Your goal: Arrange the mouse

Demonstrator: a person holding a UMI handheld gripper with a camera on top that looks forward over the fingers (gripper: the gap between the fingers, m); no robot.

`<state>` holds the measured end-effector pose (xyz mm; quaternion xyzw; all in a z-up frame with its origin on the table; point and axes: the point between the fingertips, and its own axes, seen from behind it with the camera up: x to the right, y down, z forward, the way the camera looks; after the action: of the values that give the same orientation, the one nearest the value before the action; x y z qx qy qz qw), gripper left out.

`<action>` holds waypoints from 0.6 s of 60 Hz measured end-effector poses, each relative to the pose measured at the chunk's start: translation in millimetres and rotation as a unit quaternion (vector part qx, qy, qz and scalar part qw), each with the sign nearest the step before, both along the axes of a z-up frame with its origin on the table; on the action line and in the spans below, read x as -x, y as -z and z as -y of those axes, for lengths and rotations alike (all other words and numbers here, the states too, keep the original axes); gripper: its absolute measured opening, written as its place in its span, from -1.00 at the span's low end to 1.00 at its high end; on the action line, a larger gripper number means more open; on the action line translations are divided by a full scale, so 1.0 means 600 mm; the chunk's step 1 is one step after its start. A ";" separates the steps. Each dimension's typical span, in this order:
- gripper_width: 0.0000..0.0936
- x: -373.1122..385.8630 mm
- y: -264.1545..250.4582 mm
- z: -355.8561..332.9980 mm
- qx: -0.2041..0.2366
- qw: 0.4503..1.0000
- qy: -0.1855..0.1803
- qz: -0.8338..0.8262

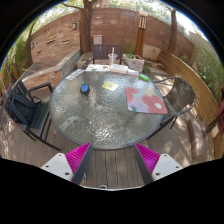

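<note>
A round glass table stands on a wooden deck, beyond my fingers. On it lie a red mouse pad at the right, a small dark blue mouse at the left, and a yellow note pad between them. My gripper is open and empty, held back from the table's near edge. Its pink pads stand wide apart above the deck boards.
A dark metal chair stands left of the table and another chair at the right. A bench with boxes and planters runs behind the table, along a wooden fence. A small green thing lies near the table's far edge.
</note>
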<state>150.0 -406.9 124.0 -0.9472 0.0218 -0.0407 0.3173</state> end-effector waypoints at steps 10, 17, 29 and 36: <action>0.82 0.103 0.080 -0.172 -0.028 0.999 -0.026 -0.035; 0.81 0.155 0.113 -0.325 -0.066 0.996 -0.047 -0.026; 0.79 0.223 0.166 -0.561 -0.099 0.993 -0.057 -0.024; 0.73 0.233 0.203 -0.646 -0.095 0.994 -0.058 -0.012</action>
<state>10.4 -19.0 2.1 -0.9127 -0.0256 -0.0089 0.4078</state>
